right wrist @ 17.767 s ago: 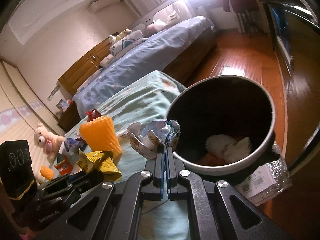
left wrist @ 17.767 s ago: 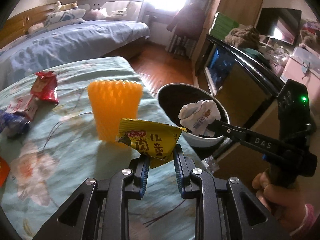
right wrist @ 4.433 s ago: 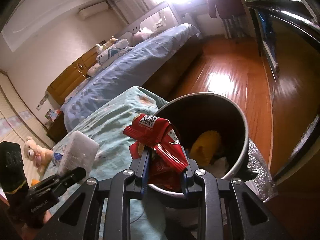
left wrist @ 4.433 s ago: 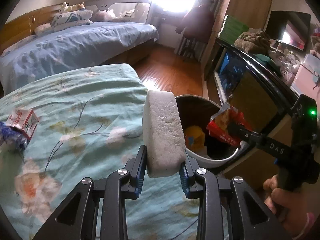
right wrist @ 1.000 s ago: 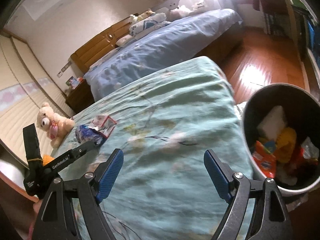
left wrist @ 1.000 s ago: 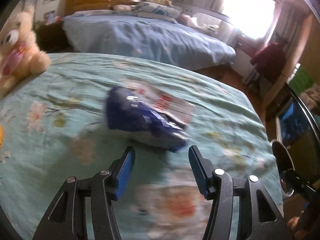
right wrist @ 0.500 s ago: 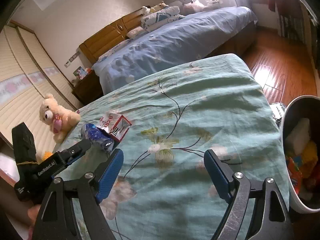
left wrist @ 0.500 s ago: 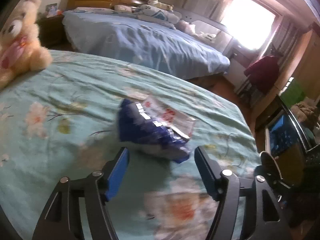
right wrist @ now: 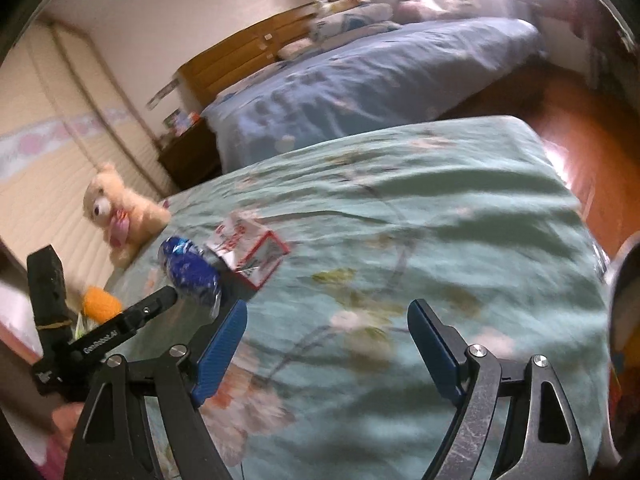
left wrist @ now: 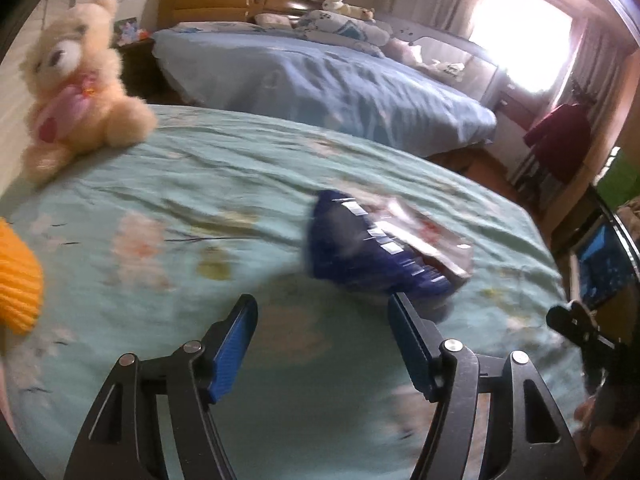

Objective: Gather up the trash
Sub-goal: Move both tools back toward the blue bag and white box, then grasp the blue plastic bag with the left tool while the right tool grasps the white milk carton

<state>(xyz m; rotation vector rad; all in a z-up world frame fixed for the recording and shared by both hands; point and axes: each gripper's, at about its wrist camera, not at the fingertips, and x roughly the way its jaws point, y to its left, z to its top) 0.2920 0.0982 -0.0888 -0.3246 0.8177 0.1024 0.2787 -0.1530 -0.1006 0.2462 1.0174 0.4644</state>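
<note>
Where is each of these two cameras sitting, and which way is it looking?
Left wrist view: rides on the left tool, looking forward and down over the green bedspread at a blue wrapper; its own open fingers show.
Right wrist view: rides on the right tool, looking across the same bedspread; its open fingers and the left tool entering from the left show.
Shared: blue wrapper, the red-and-white carton beside it, teddy bear, blue bed.

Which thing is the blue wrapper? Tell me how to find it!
Look at the green flowery bedspread. Out in the middle lie two bits of trash touching each other. The blue wrapper is the dark, crinkly one, next to the red-and-white carton, on the teddy bear's side.
</note>
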